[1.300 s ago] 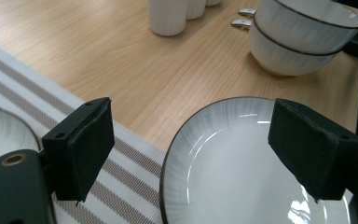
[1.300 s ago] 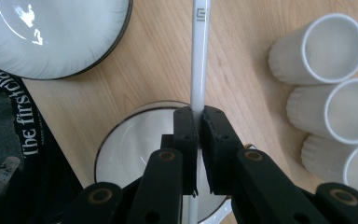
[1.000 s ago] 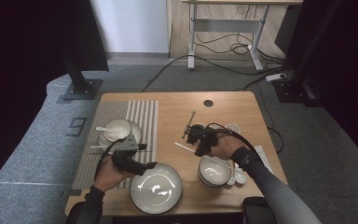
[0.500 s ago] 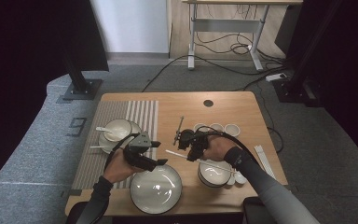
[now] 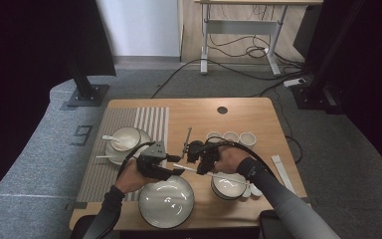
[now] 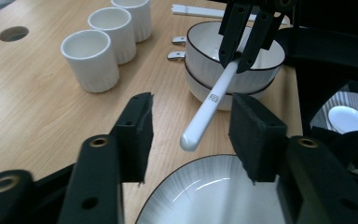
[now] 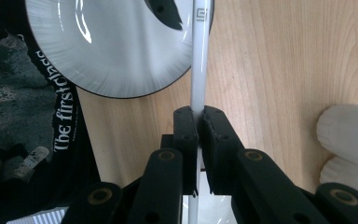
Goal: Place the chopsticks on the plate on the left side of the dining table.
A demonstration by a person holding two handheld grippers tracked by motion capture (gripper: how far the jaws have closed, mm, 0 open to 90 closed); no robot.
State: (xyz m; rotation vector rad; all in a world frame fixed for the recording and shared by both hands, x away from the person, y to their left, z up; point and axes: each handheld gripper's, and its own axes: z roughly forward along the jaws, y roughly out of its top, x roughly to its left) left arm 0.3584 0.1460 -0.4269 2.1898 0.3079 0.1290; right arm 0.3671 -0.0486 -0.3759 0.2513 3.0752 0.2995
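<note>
A white chopstick [image 5: 189, 169] [image 6: 209, 105] [image 7: 199, 70] hangs level above the table, and my right gripper [image 5: 195, 151] [image 7: 198, 116] is shut on its middle. Its free end points at my left gripper [image 5: 176, 164] [image 6: 191, 126] and lies between the two pads, touching neither. The left jaws have just been closing around that end, and a gap remains on both sides. In the left gripper view the right gripper [image 6: 242, 51] shows beyond, clamped on the stick. A white plate [image 5: 166, 199] [image 6: 205, 196] [image 7: 107, 42] lies under both grippers.
Two stacked bowls [image 5: 226, 186] [image 6: 261, 70] sit to the right of the plate, with spoons beside them. Three white cups [image 5: 230, 136] [image 6: 91, 58] stand behind. A striped placemat [image 5: 104, 164] at the left carries a bowl with a spoon [image 5: 124, 139]. More chopsticks [image 5: 282, 172] lie near the right edge.
My left gripper has moved right and my right gripper left, so the chopstick's end now lies between the left jaws. The left jaws stand narrower than before.
</note>
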